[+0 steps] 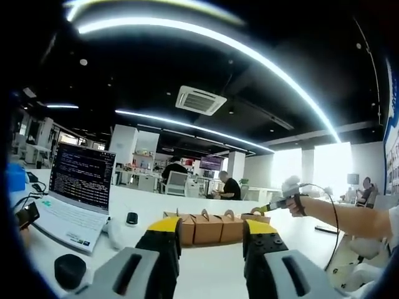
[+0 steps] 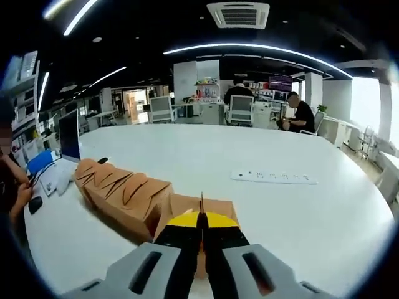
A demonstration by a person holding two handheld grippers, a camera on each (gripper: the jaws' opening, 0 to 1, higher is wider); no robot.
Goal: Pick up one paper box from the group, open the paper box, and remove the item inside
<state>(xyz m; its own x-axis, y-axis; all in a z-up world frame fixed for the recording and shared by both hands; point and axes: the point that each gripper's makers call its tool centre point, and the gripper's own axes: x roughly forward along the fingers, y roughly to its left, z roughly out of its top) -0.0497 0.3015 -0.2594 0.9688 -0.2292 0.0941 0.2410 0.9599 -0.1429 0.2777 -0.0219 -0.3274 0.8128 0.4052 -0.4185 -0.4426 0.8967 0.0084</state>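
Note:
A row of several brown paper boxes (image 1: 206, 228) with carry handles stands on the white table (image 1: 206, 268). In the left gripper view my left gripper (image 1: 213, 232) is open just short of the row, with nothing between its yellow-tipped jaws. From the right, a hand brings my right gripper (image 1: 260, 210) onto the end box (image 1: 254, 217). In the right gripper view the right gripper (image 2: 201, 225) is shut on the thin upright top flap of that nearest box (image 2: 187, 205). The other boxes (image 2: 118, 184) stretch away to the left.
An open laptop (image 1: 78, 187), a black mouse (image 1: 131, 218), cables and a black round object (image 1: 70, 270) lie at the left. A white power strip (image 2: 274, 177) rests farther out on the table. People sit at desks in the background.

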